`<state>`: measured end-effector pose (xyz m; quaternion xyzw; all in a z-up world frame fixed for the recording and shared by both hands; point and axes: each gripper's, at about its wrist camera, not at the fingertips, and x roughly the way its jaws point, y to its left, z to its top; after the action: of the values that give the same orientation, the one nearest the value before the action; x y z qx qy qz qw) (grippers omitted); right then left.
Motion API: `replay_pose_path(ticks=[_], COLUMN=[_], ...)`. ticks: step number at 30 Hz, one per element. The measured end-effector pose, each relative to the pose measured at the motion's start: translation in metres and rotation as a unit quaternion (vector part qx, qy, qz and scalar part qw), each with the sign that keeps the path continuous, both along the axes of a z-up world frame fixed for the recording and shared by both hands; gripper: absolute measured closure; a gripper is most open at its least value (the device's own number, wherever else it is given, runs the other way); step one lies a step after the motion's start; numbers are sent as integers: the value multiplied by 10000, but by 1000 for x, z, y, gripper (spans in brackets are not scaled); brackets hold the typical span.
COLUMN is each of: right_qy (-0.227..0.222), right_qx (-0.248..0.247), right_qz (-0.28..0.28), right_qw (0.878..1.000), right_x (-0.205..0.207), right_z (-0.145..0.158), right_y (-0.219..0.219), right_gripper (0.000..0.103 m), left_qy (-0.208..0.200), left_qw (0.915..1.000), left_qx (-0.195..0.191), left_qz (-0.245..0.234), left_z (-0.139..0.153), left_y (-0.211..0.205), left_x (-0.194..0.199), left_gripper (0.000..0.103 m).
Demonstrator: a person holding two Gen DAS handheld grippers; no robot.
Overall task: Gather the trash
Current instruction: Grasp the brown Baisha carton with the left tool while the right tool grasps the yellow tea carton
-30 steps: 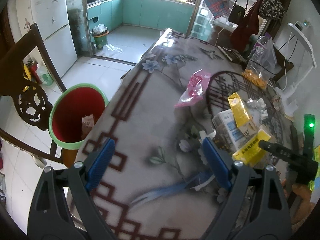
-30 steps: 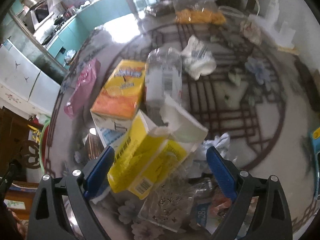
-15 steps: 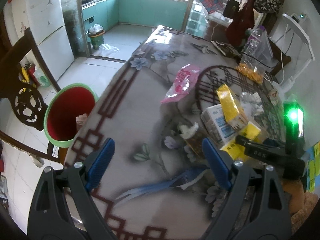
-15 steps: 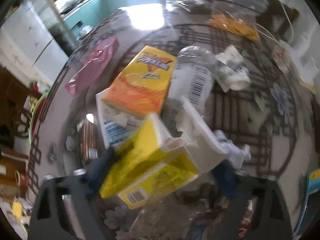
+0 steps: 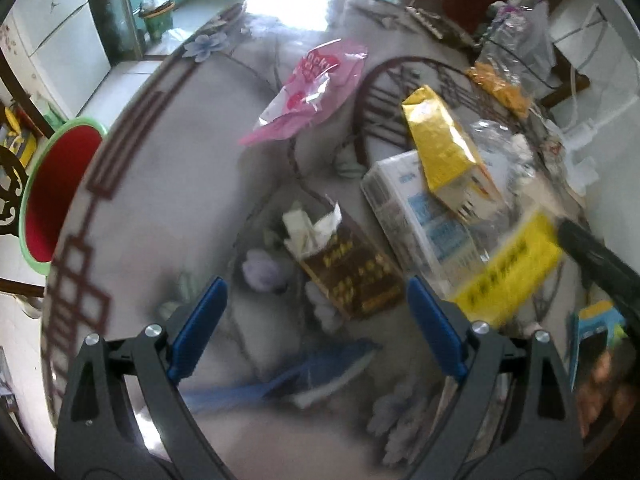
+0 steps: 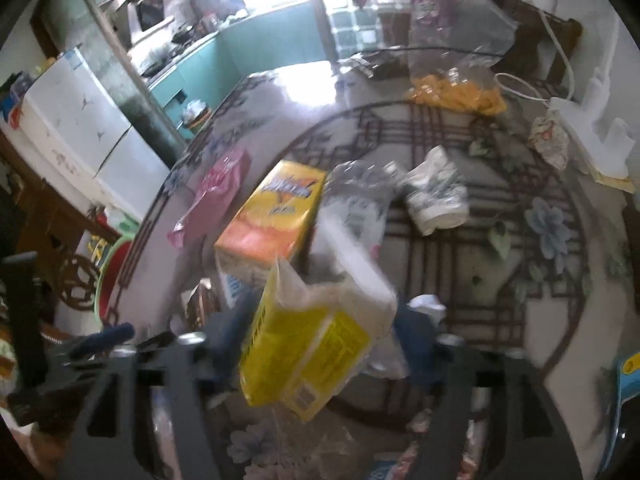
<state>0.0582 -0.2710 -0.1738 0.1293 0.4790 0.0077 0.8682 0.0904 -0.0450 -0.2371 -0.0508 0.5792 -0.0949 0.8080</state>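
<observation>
My right gripper (image 6: 324, 344) is shut on a yellow carton (image 6: 308, 344) with a torn white top and holds it above the table; the carton also shows in the left wrist view (image 5: 508, 268). My left gripper (image 5: 316, 320) is open and empty, just in front of a brown packet (image 5: 344, 268) with crumpled tissue on it. An orange juice carton (image 6: 272, 216) lies on a white and blue box (image 5: 424, 212). A pink wrapper (image 5: 308, 92) lies further off. The red bin with a green rim (image 5: 56, 196) stands on the floor left of the table.
A clear crushed bottle (image 6: 360, 196), a crumpled paper cup (image 6: 436, 196) and a clear bag of orange snacks (image 6: 456, 92) lie on the patterned table (image 5: 160, 184). A dark wooden chair (image 5: 8, 196) stands by the bin. A white power strip (image 6: 592, 132) sits far right.
My right gripper has closed on the yellow carton and lifted it off the pile. My left gripper has moved forward and right, toward the brown packet.
</observation>
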Motion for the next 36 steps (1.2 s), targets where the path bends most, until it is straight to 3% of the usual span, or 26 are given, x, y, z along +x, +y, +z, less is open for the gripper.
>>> replay_pose_path(ticks=[2, 6, 8, 9, 10, 12, 13, 15, 19, 20, 22, 24, 29, 31, 36], right_qy=[37, 322, 467, 514, 566, 578, 563, 497, 342, 343, 413, 546, 1142, 1136, 1165], right_qx=[43, 156, 220, 234, 247, 250, 238, 194, 184, 253, 466, 759, 668, 493, -307], right_qz=[-117, -244, -257, -259, -253, -227, -212, -127, 122, 171, 274, 459, 296, 333, 742], right_qw=[9999, 9991, 9983, 9981, 9978, 9978, 9979, 9985, 9992, 9989, 9977, 9946, 9908, 9917, 9899], right_x=[0, 0, 0, 0, 1, 2, 2, 9, 31, 38, 53, 72, 105, 114, 125], right_z=[1, -8, -16, -19, -21, -24, -24, -19, -10, -9, -12, -18, -49, -52, -56], right_y=[-8, -19, -21, -21, -20, -19, -18, -14, -1, 2, 9, 20, 31, 37, 57], right_gripper=[22, 22, 22, 22, 22, 22, 22, 22, 17, 17, 17, 19, 23, 22, 23], left_qy=[80, 276, 306, 277, 219, 85, 73, 120, 216, 215, 180, 117, 196, 219, 456], left_qw=[9997, 9996, 9992, 9988, 9988, 9988, 9986, 9975, 9967, 9967, 9972, 9975, 9971, 9969, 9959], left_qx=[236, 31, -238, -393, -415, -380, -422, -661, -778, -780, -724, -687, -713, -717, -703], left_qz=[-52, -9, 22, -69, -147, -293, -296, -202, -45, -12, 38, 84, 183, 246, 328], left_z=[-12, -26, -25, -22, -19, -11, -9, -5, -6, -6, -5, -2, -2, -3, -13], left_y=[-11, -17, -16, -17, -19, -20, -18, -9, 5, 6, 8, 10, 16, 18, 17], left_x=[10, 15, 14, 13, 12, 11, 10, 9, 7, 8, 6, 4, 2, 0, 1], left_gripper=[17, 29, 42, 58, 65, 73, 91, 91, 88, 84, 55, 50, 39, 32, 32])
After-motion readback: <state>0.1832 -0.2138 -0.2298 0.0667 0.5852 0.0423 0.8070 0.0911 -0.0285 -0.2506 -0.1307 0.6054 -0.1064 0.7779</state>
